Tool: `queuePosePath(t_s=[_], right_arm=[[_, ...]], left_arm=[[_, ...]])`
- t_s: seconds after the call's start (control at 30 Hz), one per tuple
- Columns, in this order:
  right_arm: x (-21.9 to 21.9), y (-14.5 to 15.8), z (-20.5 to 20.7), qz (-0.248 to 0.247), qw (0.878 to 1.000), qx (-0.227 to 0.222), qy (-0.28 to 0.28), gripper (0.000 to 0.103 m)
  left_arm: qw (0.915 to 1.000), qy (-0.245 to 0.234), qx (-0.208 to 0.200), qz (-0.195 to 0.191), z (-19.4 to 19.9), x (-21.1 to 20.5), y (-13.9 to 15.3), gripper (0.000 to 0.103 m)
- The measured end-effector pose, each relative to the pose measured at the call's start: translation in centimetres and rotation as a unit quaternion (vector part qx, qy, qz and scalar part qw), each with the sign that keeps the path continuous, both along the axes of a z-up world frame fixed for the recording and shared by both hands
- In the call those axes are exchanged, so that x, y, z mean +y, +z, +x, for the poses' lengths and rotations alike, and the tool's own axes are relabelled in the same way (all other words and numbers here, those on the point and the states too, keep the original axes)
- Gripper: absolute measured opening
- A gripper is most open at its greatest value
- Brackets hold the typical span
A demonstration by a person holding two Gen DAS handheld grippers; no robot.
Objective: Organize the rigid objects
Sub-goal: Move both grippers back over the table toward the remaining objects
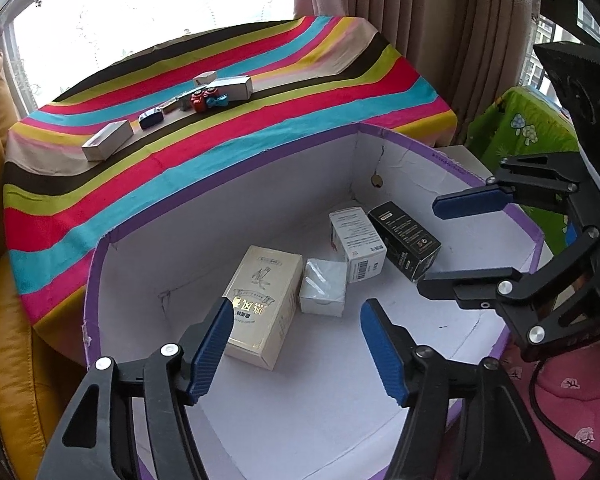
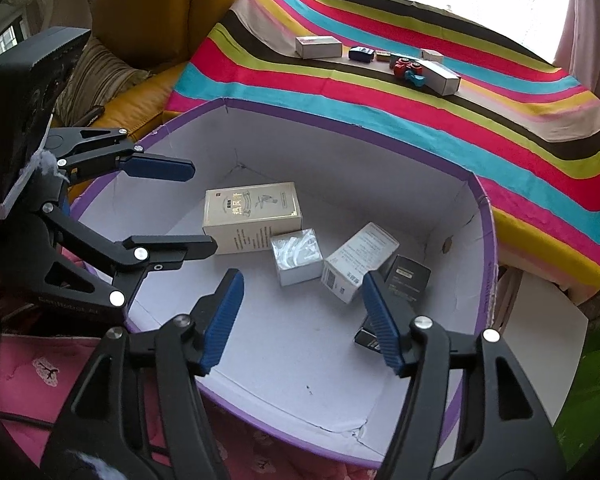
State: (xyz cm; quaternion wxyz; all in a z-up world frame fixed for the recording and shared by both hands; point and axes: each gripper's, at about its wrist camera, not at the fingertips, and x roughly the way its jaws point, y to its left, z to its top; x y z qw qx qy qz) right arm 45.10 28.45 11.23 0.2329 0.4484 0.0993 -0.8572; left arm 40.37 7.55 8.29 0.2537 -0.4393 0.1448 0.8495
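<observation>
The striped tablecloth (image 1: 228,152) carries a row of small boxes and toys. The purple-rimmed carton (image 1: 228,168) contains a cream box (image 1: 260,300), white box (image 1: 356,244), black box (image 1: 404,236) and clear-topped box (image 1: 324,286). Left gripper (image 1: 296,346) and right gripper (image 2: 302,322) hover above the carton, fingers apart, gripping nothing.

In the left wrist view, four cartons are seen inside the purple-rimmed white cardboard bin (image 1: 236,184) at frame centre: the cream carton (image 1: 264,304) leftmost, then the clear-topped small box (image 1: 324,288), the white printed box (image 1: 358,242), and the black box (image 1: 406,238) rightmost. Behind the bin, at upper left, the striped tablecloth (image 1: 100,208) is spread.
</observation>
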Motion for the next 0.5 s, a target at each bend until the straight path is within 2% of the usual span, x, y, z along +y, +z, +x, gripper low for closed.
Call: queuePosePath(t_s=[0.13,0.27,0.4,0.47,0.5], right_arm=[[-0.2,-0.2,-0.2,0.004,1.0,-0.004,0.001,0.067],[-0.5,0.3,-1.4,0.034,0.999,0.009,0.008,0.071],[-0.1,1.5,-4.0,0.043,0.999,0.024,0.003,0.078],[0.2,2.2,-6.0,0.047,0.998,0.03,-0.004,0.079],[0.2,2.4,-6.8,0.05,0.998,0.034,-0.006,0.08]], left_arm=[[1.0,0.0,-0.007,0.002,-0.5,-0.3,0.0,0.067],[0.999,0.009,-0.034,0.028,-2.5,-1.4,0.5,0.068],[0.9975,0.037,-0.035,0.049,-6.4,-3.3,2.4,0.075],[0.9961,0.061,-0.022,0.06,-9.4,-4.9,4.1,0.078],[0.9955,0.068,-0.016,0.064,-10.3,-5.3,4.6,0.084]])
